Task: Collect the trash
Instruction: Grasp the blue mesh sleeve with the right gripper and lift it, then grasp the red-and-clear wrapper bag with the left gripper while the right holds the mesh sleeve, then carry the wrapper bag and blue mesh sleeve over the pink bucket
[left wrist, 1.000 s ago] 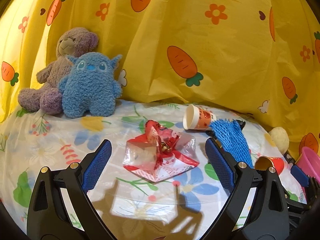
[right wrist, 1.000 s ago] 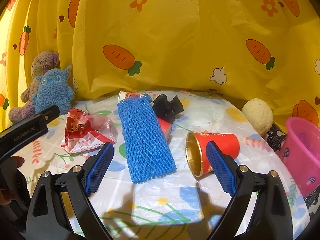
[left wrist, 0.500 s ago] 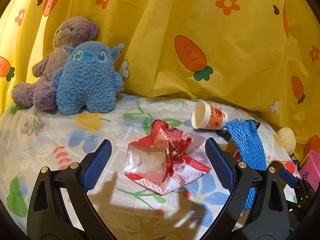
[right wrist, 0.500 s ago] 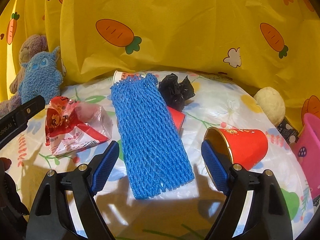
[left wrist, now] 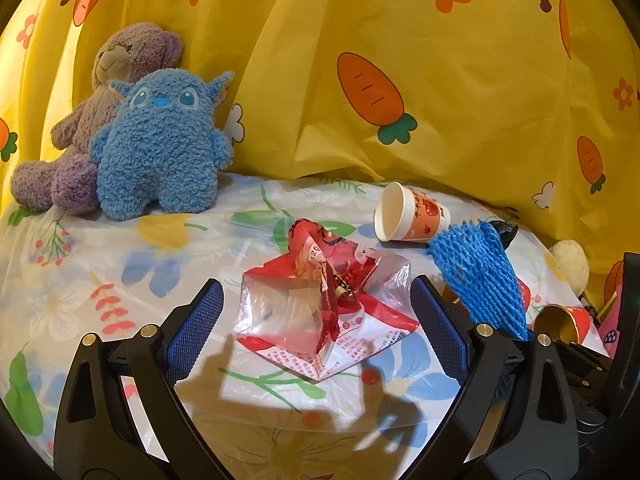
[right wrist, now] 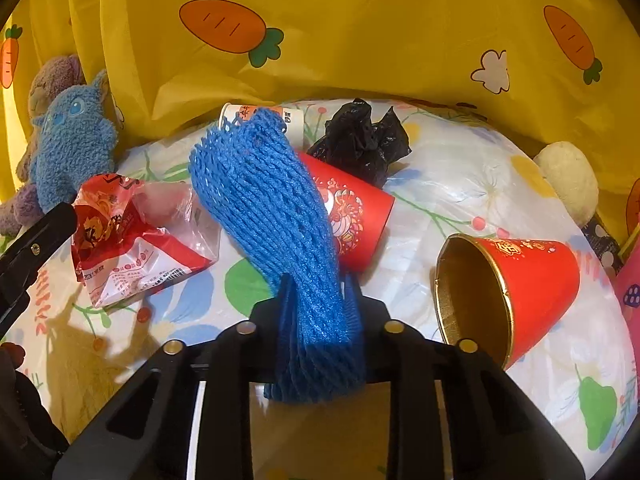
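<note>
My right gripper is closing its jaws on the near end of a blue foam net, which is bunched between the pads and lifted off the table. The net also shows at the right of the left wrist view. My left gripper is open, its fingers on either side of a crumpled red-and-clear wrapper without touching it. The same wrapper lies left of the net in the right wrist view.
A white paper cup, a red cup, a gold-lined red cup and a black bag lie on the floral cloth. Two plush toys sit back left. A cream ball and pink bin are at right.
My right gripper moved forward and down over the blue net and closed on its near end, bunching it. My left gripper came slightly closer to the wrapper and stayed open.
</note>
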A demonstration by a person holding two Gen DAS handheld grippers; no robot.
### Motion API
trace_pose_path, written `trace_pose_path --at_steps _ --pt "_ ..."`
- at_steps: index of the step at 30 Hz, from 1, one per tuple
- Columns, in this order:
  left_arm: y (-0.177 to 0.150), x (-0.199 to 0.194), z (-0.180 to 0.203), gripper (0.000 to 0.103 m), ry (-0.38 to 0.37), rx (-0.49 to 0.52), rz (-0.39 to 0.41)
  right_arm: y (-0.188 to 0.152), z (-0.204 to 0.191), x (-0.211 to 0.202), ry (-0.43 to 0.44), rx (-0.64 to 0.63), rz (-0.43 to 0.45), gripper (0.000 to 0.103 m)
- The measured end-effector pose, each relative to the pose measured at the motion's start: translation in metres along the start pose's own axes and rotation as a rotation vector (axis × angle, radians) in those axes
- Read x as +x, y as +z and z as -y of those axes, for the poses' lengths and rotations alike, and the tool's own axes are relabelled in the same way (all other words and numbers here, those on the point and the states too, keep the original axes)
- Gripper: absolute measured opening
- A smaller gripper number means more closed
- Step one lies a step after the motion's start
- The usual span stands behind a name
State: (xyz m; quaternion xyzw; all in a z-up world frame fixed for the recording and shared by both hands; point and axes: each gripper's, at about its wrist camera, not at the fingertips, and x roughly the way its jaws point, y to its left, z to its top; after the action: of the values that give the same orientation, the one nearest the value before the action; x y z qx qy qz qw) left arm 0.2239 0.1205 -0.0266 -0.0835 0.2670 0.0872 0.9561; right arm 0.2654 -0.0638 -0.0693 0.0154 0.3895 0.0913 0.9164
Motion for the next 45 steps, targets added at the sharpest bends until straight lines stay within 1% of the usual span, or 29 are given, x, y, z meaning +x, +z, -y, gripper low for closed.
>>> trace_pose_path --at_steps 1,2,7,10,13,17,21,22,24,27,28,29,31,33,36,45 --pt "0.0 0.0 0.0 0.093 0.0 -0.002 -0.002 0.0 0.0 0.0 0.003 0.0 0.001 0.017" --pt "-0.001 0.001 0.0 0.092 0.001 -0.003 -0.004 0.0 -0.001 -0.002 0.003 -0.001 0.006 0.016" --pt "-0.001 0.003 -0.001 0.091 -0.001 -0.006 -0.012 -0.004 -0.002 -0.014 0.004 -0.014 0.056 0.015" --pt "-0.002 0.005 0.0 0.089 0.001 0.0 -0.014 -0.007 0.003 -0.024 0.01 0.0 0.085 0.015" --pt "-0.003 0.009 -0.003 0.085 -0.005 -0.01 -0.03 -0.008 0.009 -0.033 0.017 0.024 0.11 0.015" --pt "-0.004 0.019 -0.004 0.072 -0.002 -0.009 -0.066 -0.009 0.014 -0.046 0.02 0.038 0.142 0.015" --pt "-0.005 0.027 -0.007 0.057 -0.024 -0.023 -0.109 -0.011 0.015 -0.055 0.035 0.04 0.158 0.015" --pt "-0.005 0.029 -0.008 0.055 -0.028 -0.027 -0.122 -0.012 0.015 -0.056 0.037 0.04 0.16 0.015" --pt "-0.006 0.034 -0.008 0.044 -0.037 -0.034 -0.154 -0.014 0.014 -0.06 0.041 0.037 0.168 0.015" --pt "-0.008 0.042 -0.01 0.032 -0.054 -0.045 -0.199 -0.017 0.015 -0.064 0.049 0.037 0.173 0.015" --pt "-0.009 0.044 -0.011 0.031 -0.06 -0.05 -0.209 -0.018 0.016 -0.064 0.051 0.038 0.173 0.015" --pt "-0.009 0.045 -0.012 0.03 -0.067 -0.054 -0.216 -0.019 0.016 -0.065 0.052 0.04 0.173 0.015" --pt "-0.01 0.046 -0.011 0.023 -0.079 -0.054 -0.222 -0.021 0.016 -0.068 0.056 0.044 0.175 0.015" --pt "-0.01 0.045 -0.009 0.013 -0.082 -0.042 -0.216 -0.022 0.016 -0.071 0.056 0.042 0.181 0.015" --pt "-0.009 0.044 -0.009 0.007 -0.086 -0.041 -0.21 -0.024 0.017 -0.076 0.059 0.045 0.19 0.015" --pt "-0.008 0.033 -0.018 0.004 -0.112 -0.088 -0.183 -0.031 0.023 -0.091 0.068 0.059 0.218 0.015"
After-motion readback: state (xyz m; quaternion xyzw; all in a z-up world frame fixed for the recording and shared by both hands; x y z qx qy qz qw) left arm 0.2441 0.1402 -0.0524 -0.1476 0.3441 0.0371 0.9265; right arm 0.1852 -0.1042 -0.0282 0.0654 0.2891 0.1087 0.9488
